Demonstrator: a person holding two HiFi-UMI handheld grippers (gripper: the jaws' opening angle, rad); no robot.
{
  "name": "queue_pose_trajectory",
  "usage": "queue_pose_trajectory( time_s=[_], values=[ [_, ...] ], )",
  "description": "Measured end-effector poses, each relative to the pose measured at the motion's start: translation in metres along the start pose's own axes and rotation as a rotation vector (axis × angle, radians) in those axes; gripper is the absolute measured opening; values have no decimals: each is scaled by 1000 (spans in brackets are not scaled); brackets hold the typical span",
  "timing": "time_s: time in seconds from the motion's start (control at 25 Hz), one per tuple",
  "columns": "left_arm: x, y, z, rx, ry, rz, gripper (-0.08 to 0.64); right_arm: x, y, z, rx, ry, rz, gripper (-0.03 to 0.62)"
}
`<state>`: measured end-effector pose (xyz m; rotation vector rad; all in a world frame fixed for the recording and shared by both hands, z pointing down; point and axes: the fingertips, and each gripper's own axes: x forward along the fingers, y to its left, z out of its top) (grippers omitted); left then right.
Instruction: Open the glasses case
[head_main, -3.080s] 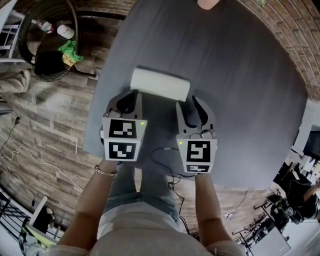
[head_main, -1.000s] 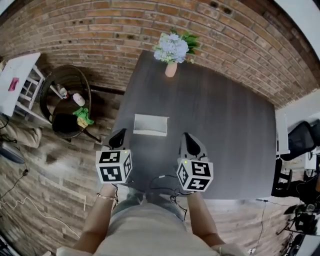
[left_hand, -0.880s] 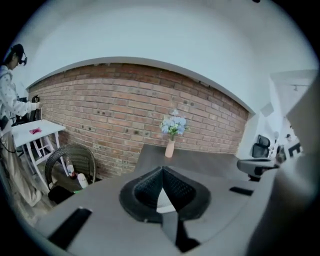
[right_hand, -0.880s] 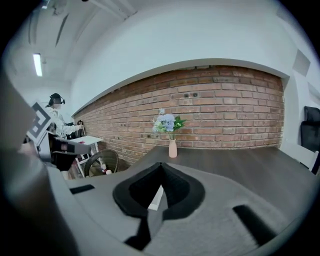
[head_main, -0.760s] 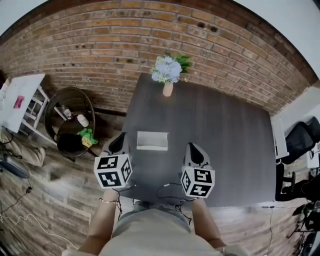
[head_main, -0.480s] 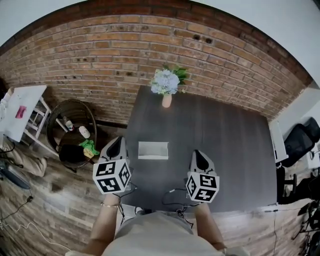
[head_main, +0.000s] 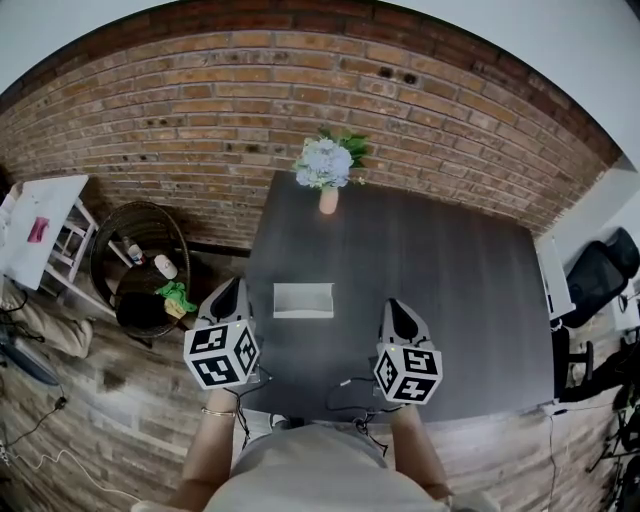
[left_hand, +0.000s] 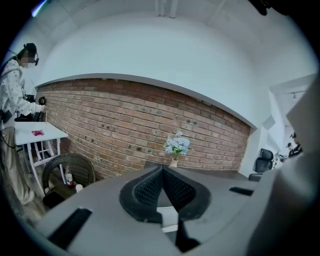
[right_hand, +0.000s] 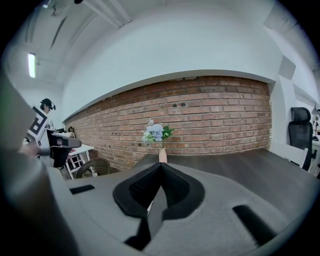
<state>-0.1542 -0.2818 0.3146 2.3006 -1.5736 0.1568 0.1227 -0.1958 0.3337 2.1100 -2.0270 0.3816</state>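
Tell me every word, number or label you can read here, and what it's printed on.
No readable text anywhere.
Left cube and right cube: black-and-white square patterns, not letters or numbers.
Glasses case: plain white, no print visible.
Small bottle at far left: label too small to read.

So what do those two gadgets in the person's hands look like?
The left hand-held gripper and right hand-held gripper are each a grey shell ending in two black, mesh-textured jaws, with a white cube of black square markers behind. Thin black cables trail from them. The left wrist wears a bracelet.
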Motion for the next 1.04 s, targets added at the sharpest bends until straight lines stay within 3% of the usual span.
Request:
queue_pose_trajectory(
  time_s=[1.04],
  values=[
    [-11,-4,-19,-4,33,4,5,-13,2,-9,-34,43,11,2]
  ],
)
